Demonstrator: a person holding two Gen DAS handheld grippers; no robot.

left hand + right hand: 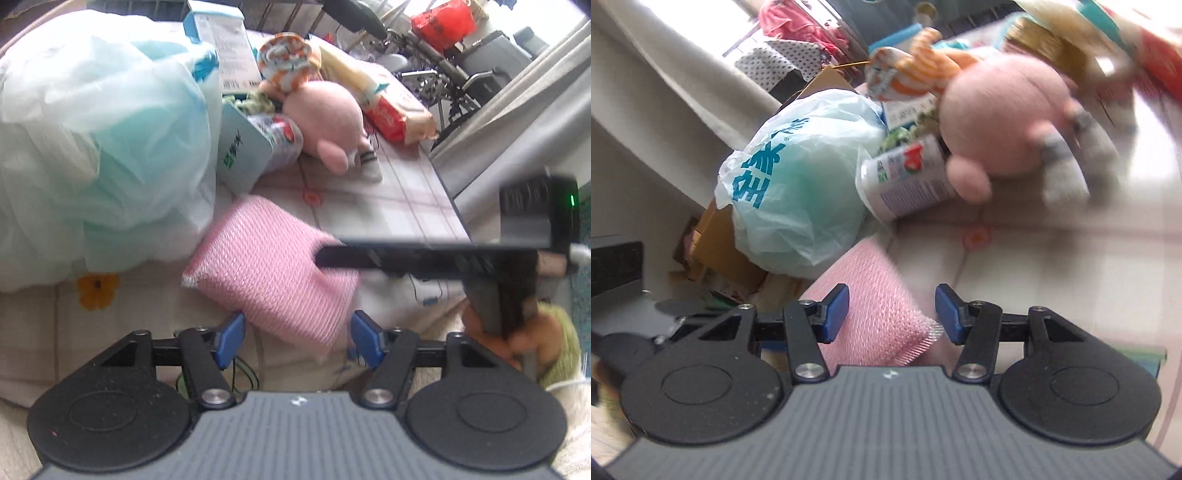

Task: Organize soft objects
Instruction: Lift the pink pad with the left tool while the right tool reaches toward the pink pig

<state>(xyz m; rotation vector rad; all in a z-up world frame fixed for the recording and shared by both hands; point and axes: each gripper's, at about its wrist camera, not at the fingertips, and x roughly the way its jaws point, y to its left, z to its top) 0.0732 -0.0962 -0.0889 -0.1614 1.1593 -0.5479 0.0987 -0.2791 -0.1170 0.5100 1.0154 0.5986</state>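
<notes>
Left wrist view
- Left gripper [297, 338]: jaws parted, blue pads on either side of the near end of the pink sponge; left pad close against its edge, right pad with a sliver of gap; no squeeze visible, so not gripping.
- Pink sponge [269, 273]: flat on the flowered tablecloth [399, 199], tilted diagonally, just beside the pale green plastic bag [92, 129].
- Right gripper [334, 256]: reaching in from the right as a dark bar, blurred, tip over the sponge's right part; opening impossible to judge from here.
- Pink plush toy [325, 118]: lying farther back on the cloth, against a printed can [280, 142] and a teal carton [243, 147].
- Red and yellow packet [391, 110]: beyond the plush, near the table edge.

Right wrist view
- Right gripper [892, 314]: jaws partly open, sponge [875, 314] between the pads; left pad overlapping it, right pad clear of it; not clamped.
- Plastic bag [798, 192]: left of centre, blue print, touching the sponge's far end.
- Can [905, 177]: on its side between bag and plush.
- Plush [1004, 122]: upper right, blurred.
</notes>
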